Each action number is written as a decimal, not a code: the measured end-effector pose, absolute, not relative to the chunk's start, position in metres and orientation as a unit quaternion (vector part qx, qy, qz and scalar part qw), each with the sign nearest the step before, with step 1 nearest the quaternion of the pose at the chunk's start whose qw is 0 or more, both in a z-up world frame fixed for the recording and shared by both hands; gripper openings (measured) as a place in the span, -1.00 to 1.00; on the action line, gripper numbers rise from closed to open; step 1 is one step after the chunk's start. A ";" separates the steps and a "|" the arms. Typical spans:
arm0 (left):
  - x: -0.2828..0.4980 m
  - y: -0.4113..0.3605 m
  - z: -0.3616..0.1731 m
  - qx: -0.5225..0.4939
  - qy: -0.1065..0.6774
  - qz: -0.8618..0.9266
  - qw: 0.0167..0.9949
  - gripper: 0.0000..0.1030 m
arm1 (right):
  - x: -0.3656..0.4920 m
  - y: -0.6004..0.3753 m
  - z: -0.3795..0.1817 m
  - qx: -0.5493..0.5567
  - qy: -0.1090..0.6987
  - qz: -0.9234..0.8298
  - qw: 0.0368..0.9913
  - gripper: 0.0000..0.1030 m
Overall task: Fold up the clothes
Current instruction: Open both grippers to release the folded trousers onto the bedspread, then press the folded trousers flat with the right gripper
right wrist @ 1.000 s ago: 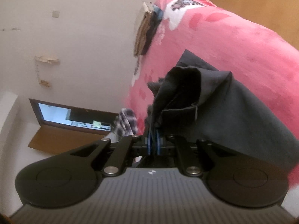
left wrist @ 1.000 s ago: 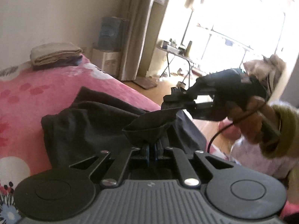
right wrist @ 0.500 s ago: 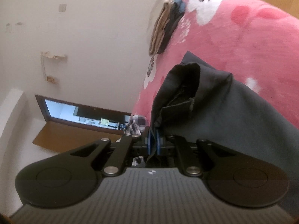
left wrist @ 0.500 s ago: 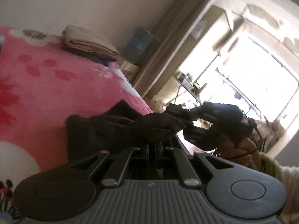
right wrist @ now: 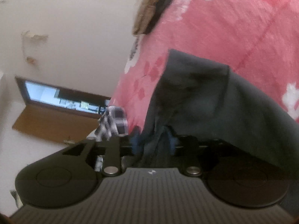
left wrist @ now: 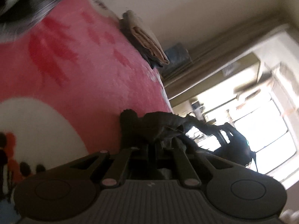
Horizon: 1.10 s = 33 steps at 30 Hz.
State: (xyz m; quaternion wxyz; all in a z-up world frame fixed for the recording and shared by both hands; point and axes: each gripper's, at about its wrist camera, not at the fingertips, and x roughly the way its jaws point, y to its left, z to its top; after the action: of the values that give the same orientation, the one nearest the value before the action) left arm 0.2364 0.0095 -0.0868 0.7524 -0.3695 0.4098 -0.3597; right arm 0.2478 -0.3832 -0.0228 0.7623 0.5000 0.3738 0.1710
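Garment: a dark garment [right wrist: 214,100] is bunched near the near edge of the bed [right wrist: 233,28], partly lifted off the pink flowered blanket, with both grippers at its near hem.
Left gripper: the left gripper [left wrist: 160,145] has its jaws pressed together, with a dark fold of the garment [left wrist: 158,125] pinched between them.
Right gripper: the right gripper [right wrist: 154,143] has its jaws a little apart; cloth hangs through the gap, so it looks as if it grips loosely or is letting go.
Step in hand: judged from the tilt of both views, the near edge is being carried over towards the far side of the bed to make a fold.
Doing it well: keep both corners level and the hem taut between them, lay the edge down squarely on the cloth below, and open only once the cloth rests flat; a loose right grip could let that corner drop first and skew the fold.
Finished pile: folded clothes [left wrist: 147,43] lie stacked at the far edge of the bed against the wall.
Hidden: the kind of garment, its far edge and its seams cannot be made out.
Blurred: the left view is smeared and backlit by the window [left wrist: 261,123], so the right gripper there is only a silhouette.
Cut off: a checked cloth [right wrist: 114,119] shows beyond the left side of the bed, mostly covered.
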 end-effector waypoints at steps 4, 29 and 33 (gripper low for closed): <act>0.251 0.015 -0.105 -0.417 0.455 -0.347 0.706 -0.46 | 0.213 -0.363 0.019 0.363 0.374 0.215 0.826 -0.04; 0.141 0.087 0.008 -0.331 0.414 -0.285 0.798 0.47 | 0.041 -0.271 0.042 0.131 0.425 0.244 0.862 -0.17; 0.118 0.068 -0.009 -0.283 0.457 -0.267 0.800 0.24 | 0.032 -0.222 0.028 -0.005 0.398 0.244 0.884 -0.29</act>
State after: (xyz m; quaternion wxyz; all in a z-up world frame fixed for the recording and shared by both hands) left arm 0.1178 0.0677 -0.0091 0.7998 -0.2829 0.4572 -0.2668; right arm 0.0323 -0.2219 0.0285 0.8844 -0.0053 0.3980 0.2437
